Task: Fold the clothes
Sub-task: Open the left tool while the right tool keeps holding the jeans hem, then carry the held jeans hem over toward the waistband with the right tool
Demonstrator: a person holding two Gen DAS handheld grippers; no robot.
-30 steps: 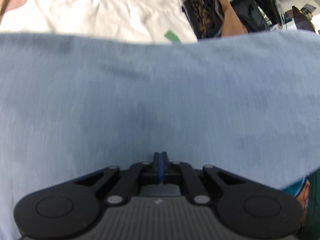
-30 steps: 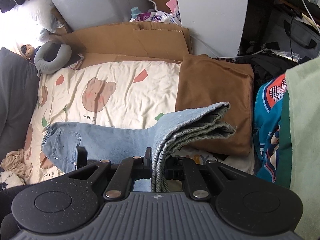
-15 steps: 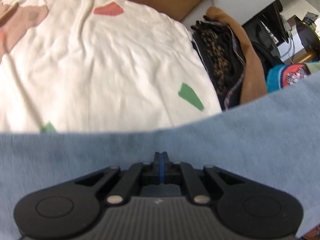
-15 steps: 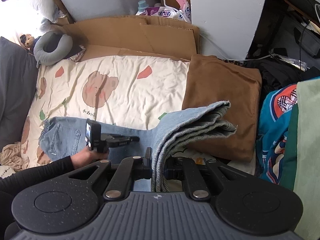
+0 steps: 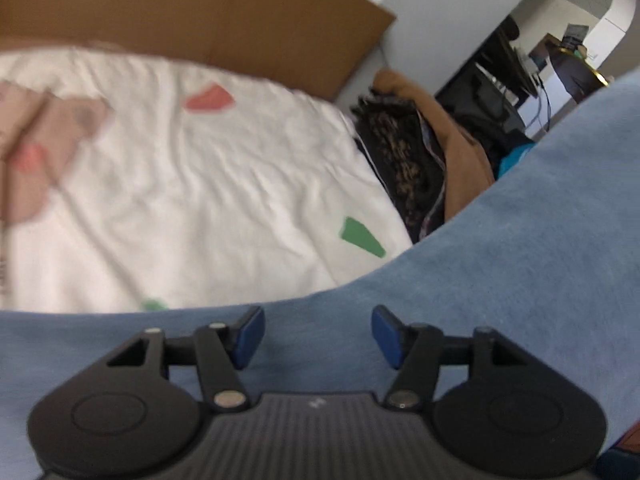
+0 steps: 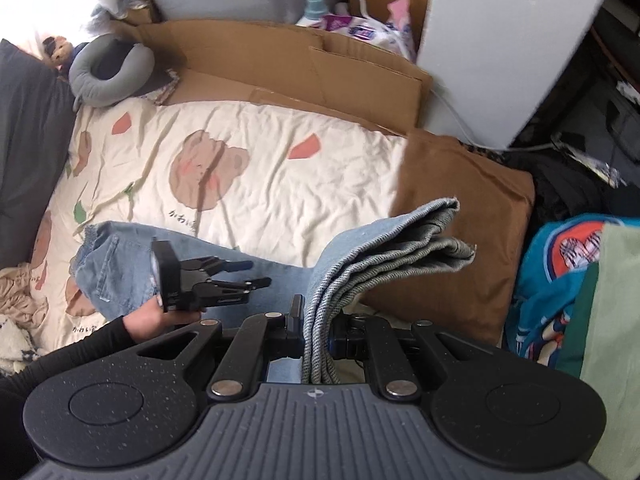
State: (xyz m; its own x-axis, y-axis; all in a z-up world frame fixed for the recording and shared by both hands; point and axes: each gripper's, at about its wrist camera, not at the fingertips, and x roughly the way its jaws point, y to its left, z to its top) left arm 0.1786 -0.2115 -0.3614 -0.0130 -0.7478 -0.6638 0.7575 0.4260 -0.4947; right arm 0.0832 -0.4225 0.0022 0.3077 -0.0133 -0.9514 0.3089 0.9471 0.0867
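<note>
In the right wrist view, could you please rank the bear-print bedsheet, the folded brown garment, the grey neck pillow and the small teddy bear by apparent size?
1. Bear-print bedsheet, largest.
2. Folded brown garment.
3. Grey neck pillow.
4. Small teddy bear, smallest.
The pillow and teddy lie farthest from the camera, so they may look smaller than they are.

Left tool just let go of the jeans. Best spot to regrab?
Take the jeans at the waistband edge beside the back pocket, coming from above: it lies flat on the bedsheet while the right tool pinches the stacked hems. Left tool is opening, gripping nothing.
</note>
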